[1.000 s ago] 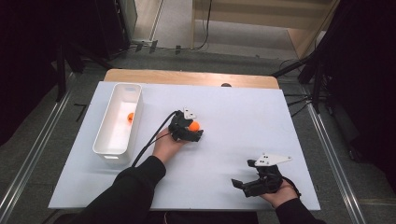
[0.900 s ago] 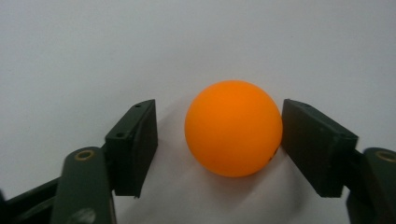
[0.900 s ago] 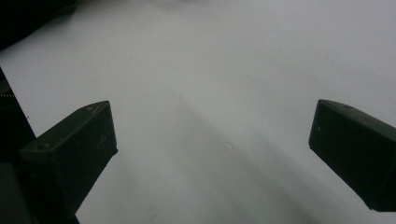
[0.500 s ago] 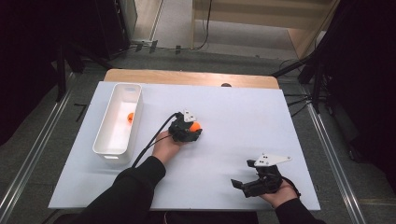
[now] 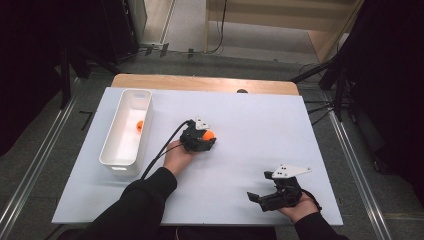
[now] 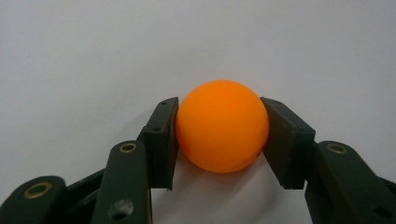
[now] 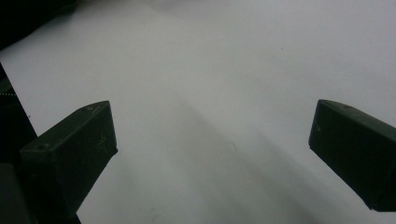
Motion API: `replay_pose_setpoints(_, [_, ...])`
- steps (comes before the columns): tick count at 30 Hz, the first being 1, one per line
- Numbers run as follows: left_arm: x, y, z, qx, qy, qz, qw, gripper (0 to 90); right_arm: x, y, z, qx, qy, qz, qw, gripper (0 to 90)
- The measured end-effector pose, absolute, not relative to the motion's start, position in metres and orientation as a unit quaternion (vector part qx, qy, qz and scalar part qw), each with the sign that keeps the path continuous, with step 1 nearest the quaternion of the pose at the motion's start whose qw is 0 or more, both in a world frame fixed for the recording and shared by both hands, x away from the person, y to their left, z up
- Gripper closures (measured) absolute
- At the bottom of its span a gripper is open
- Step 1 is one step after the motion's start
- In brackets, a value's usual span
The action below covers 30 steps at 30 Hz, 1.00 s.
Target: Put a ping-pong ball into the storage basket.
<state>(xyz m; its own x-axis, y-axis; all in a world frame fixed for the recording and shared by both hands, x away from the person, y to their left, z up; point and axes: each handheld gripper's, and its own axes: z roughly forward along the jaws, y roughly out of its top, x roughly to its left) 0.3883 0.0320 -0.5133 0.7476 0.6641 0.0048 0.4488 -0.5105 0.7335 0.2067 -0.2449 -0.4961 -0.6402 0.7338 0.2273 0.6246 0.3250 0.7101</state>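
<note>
An orange ball point(image 5: 208, 134) rests on the white table top point(image 5: 260, 115) near the middle. My left gripper point(image 5: 207, 140) is shut on it. In the left gripper view both black pads point(image 6: 161, 135) press the sides of the ball point(image 6: 222, 140), which touches the surface. My right gripper point(image 5: 260, 186) lies low near the front right corner, held in a hand, with its jaws wide apart. In the right gripper view my right gripper point(image 7: 212, 112) has only bare white surface between its pads.
A white rectangular tray point(image 5: 112, 145) stands at the left of the table, with a second orange ball point(image 5: 140, 126) inside it. A wooden strip point(image 5: 200, 83) runs along the far edge. The left gripper's cable point(image 5: 162, 150) trails back toward the forearm.
Both hands stay where they were. The left gripper's jaws look drawn in closer around the orange ball than a second ago.
</note>
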Motion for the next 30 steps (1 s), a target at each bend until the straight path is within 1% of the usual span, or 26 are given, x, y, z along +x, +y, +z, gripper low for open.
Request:
replay_pose_setpoints(5, [0.388,0.032,-0.511,0.858,0.327,0.141,0.37,50.4,0.207,-0.245,-0.496,0.418,0.811,0.403,0.068,0.0])
replay_pose_setpoints(9, [0.386,0.032,-0.507,0.852,0.332,0.133,0.381,50.4,0.207,-0.245,-0.496,0.417,0.812,0.403,0.068,0.0])
replay_pose_setpoints(30, [0.386,0.037,-0.478,0.847,0.336,0.104,0.398,50.3,0.207,-0.244,-0.496,0.419,0.811,0.403,0.066,0.0])
